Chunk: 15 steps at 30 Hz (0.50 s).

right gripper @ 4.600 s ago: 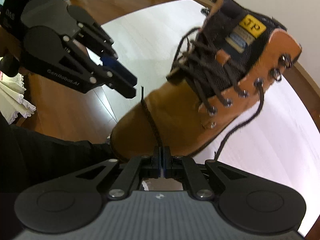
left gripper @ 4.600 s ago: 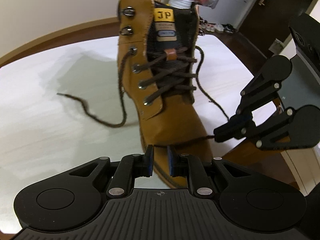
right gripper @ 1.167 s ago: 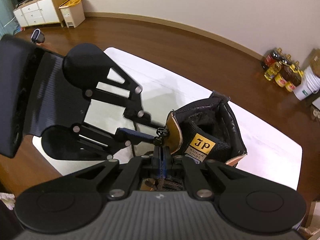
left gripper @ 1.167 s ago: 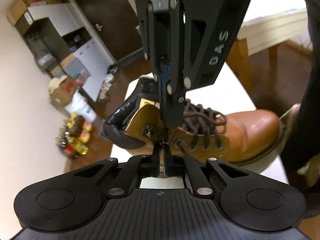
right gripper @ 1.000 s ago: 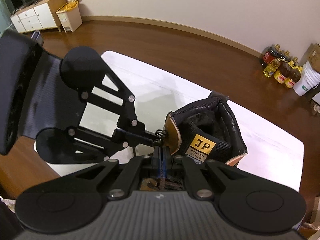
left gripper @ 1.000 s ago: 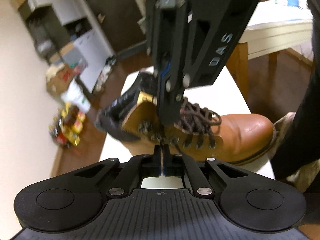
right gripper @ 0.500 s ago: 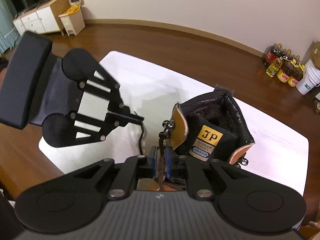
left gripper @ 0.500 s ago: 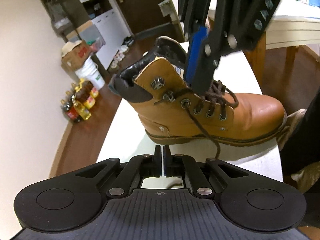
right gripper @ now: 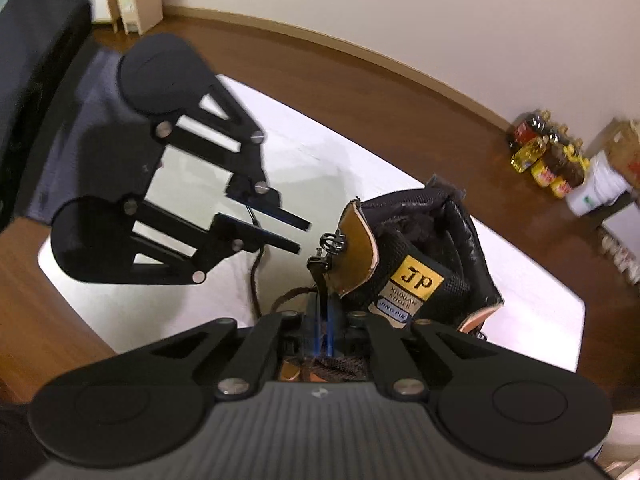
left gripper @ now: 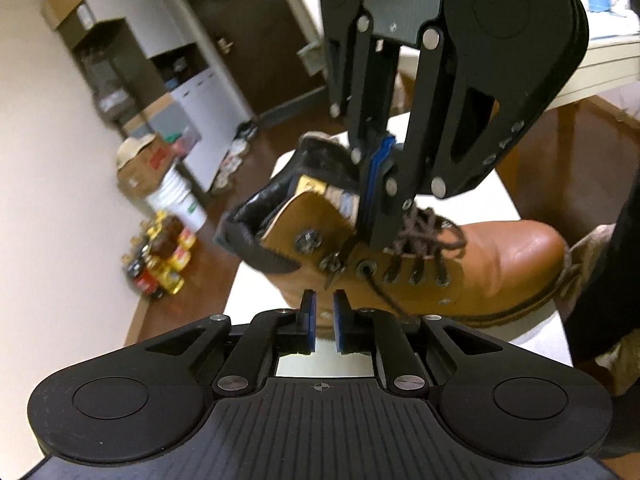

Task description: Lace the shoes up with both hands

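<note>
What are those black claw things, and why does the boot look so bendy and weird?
Those claws are two-finger grabbers, and a person holds one in each hand. Each grabber has a small wide-eyed camera on it, which bends the picture. One picture looks along the left gripper, with the other grabber reaching down from above. The other picture looks along the right gripper, almost straight down into the boot. A tan boot stands on a white table, and its brown lace is only partly threaded. The right gripper's jaws are closing with the lace between them, next to the boot's metal hooks. The left gripper's jaws are opening and hold nothing.
</note>
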Motion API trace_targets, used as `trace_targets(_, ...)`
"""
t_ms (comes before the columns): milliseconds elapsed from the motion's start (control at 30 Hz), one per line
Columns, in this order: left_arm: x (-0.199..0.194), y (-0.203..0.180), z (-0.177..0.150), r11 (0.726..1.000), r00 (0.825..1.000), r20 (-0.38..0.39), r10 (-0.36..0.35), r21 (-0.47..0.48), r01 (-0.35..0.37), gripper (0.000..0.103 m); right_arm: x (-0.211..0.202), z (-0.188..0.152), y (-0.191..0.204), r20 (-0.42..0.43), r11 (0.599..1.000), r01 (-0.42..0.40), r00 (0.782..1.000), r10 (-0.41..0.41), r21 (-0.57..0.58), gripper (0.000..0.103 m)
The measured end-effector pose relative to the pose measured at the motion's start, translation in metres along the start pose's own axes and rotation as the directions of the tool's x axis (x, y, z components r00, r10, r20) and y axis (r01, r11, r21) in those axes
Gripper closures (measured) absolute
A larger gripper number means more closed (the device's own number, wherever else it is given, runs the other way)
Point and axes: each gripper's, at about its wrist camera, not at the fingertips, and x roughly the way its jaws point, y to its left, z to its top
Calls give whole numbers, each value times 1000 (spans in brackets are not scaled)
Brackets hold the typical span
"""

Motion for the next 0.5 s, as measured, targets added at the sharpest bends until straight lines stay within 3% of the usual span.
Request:
trace_targets(200, 8, -6, 1, 997, 1000, 24, -1, 80, 0, 91, 0, 4, 4, 4, 999, 14, 1000, -14, -31, 99)
trace_targets(367, 12, -11, 1, 993, 1000, 22, -18, 113, 16, 91, 4, 5, 12, -11, 989, 99, 995, -101, -109, 99)
trace_targets(500, 16, -15, 1, 991, 1000, 12, -25, 131, 23, 91, 5, 7, 13, -23, 991, 106, 994, -108, -80, 99)
